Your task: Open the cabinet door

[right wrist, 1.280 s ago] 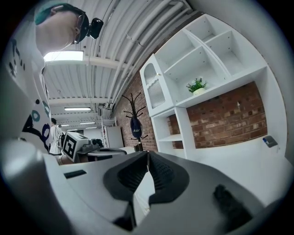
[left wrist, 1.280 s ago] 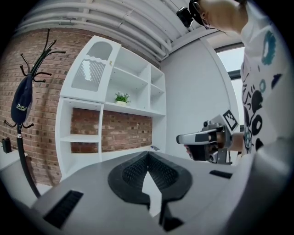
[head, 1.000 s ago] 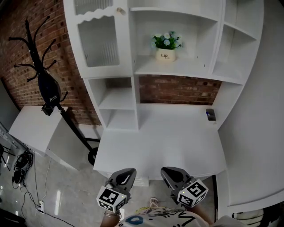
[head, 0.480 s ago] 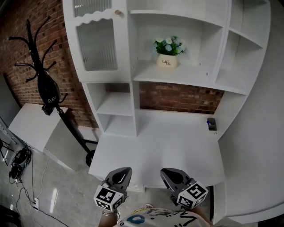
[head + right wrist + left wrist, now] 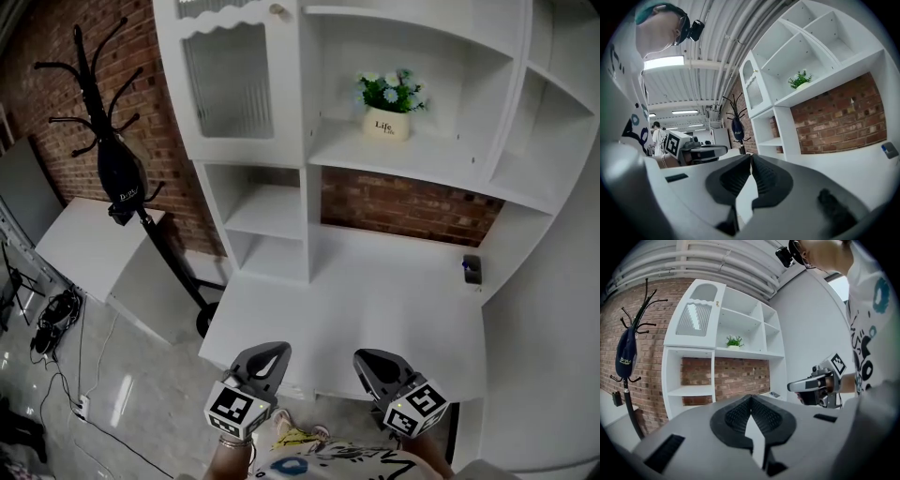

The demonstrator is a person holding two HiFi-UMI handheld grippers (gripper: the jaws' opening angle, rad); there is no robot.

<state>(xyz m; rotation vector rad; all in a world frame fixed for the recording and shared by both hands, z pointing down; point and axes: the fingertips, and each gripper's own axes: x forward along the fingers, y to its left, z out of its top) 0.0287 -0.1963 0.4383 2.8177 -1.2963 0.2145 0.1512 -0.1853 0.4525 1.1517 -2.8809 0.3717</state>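
Note:
The cabinet door (image 5: 234,80) is a white frame with ribbed glass at the top left of the white shelf unit. It stands closed, with a small round knob (image 5: 277,10) at its upper right corner. My left gripper (image 5: 272,352) and right gripper (image 5: 367,358) hover side by side over the front edge of the desk (image 5: 375,309), far below the door. Both are shut with nothing between their jaws. The left gripper view looks at the door (image 5: 696,317) and knob (image 5: 717,303) past its own closed tips (image 5: 750,397). The right gripper (image 5: 751,156) points at the shelves.
A potted plant (image 5: 389,108) stands on the middle shelf. A black coat stand (image 5: 117,169) with a dark bag rises left of the unit, beside a low white cabinet (image 5: 89,248). A small dark object (image 5: 472,269) lies at the desk's right end. Cables (image 5: 52,323) lie on the floor.
The shelf unit now sits further right and lower in the head view. Both grippers stay shut and side by side at the desk's front edge, shifted slightly right.

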